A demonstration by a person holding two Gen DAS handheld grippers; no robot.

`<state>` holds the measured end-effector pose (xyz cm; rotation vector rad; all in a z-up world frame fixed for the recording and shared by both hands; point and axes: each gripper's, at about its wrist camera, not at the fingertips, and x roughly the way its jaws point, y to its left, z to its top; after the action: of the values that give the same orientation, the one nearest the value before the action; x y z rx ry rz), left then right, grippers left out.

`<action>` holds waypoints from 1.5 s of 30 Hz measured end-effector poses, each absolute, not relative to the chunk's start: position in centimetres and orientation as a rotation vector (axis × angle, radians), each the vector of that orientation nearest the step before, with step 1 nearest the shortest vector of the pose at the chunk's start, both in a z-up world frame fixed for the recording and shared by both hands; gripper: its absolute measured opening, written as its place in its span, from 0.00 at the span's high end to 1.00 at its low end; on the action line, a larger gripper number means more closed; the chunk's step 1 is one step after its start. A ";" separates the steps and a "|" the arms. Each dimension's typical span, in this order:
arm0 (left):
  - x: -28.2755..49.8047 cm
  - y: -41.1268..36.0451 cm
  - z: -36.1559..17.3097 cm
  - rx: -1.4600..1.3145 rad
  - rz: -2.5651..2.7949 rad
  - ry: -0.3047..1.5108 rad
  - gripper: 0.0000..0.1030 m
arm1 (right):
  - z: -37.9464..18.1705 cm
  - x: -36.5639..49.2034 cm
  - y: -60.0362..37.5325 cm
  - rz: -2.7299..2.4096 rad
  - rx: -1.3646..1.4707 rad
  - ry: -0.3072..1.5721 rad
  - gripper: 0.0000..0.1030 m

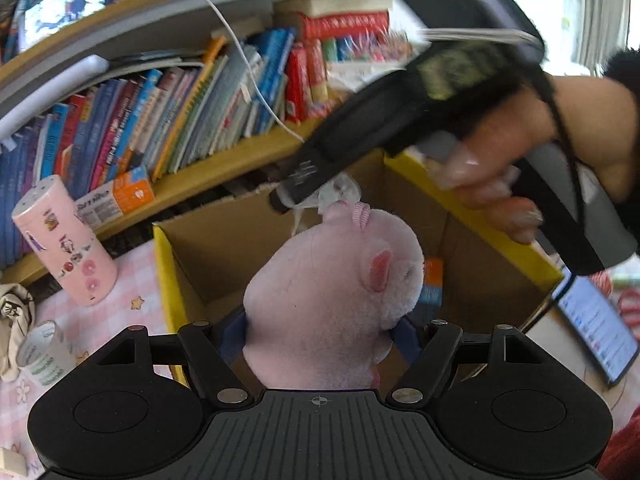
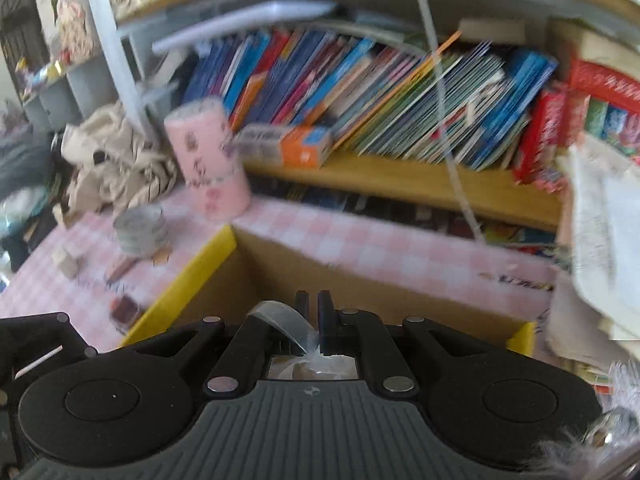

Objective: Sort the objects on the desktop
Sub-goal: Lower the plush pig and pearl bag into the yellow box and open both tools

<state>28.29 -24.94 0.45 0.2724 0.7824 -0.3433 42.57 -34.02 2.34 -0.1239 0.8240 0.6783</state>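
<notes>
My left gripper [image 1: 320, 332] is shut on a pink plush pig [image 1: 332, 296] and holds it above an open cardboard box with yellow flaps [image 1: 168, 276]. My right gripper [image 2: 313, 320] is shut on a thin clear plastic tag [image 2: 288, 324] tied to the plush. In the left wrist view the right gripper's fingers [image 1: 304, 172] pinch that tag at the plush's top by a pink ribbon loop [image 1: 362, 214]. The box also shows under the right gripper [image 2: 192, 268].
A pink sticker-covered cylinder [image 1: 66, 240] and a tape roll [image 1: 44, 350] stand left of the box on a pink checked cloth [image 2: 360, 240]. Bookshelves [image 1: 168, 120] rise behind. A lit phone [image 1: 596, 324] lies right. A beige cloth bag [image 2: 116, 160] sits far left.
</notes>
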 end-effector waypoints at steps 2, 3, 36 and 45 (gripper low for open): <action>28.4 -25.0 0.0 0.283 -0.339 0.801 0.25 | 1.6 42.9 -33.3 0.692 -0.145 0.853 0.95; 28.6 -25.0 -0.2 0.281 -0.335 0.811 0.25 | 1.1 43.1 -32.9 0.699 -0.159 0.869 0.95; 23.4 -21.3 4.9 0.172 -0.179 0.653 0.06 | 4.1 38.2 -37.0 0.602 -0.098 0.843 0.14; 20.8 -18.8 4.3 0.075 -0.150 0.664 0.06 | 2.9 34.8 -38.5 0.522 -0.089 0.882 0.13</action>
<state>20.83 -18.77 4.34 0.0755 0.6638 -0.1503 34.82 -38.53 2.91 -0.0892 0.8815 0.5215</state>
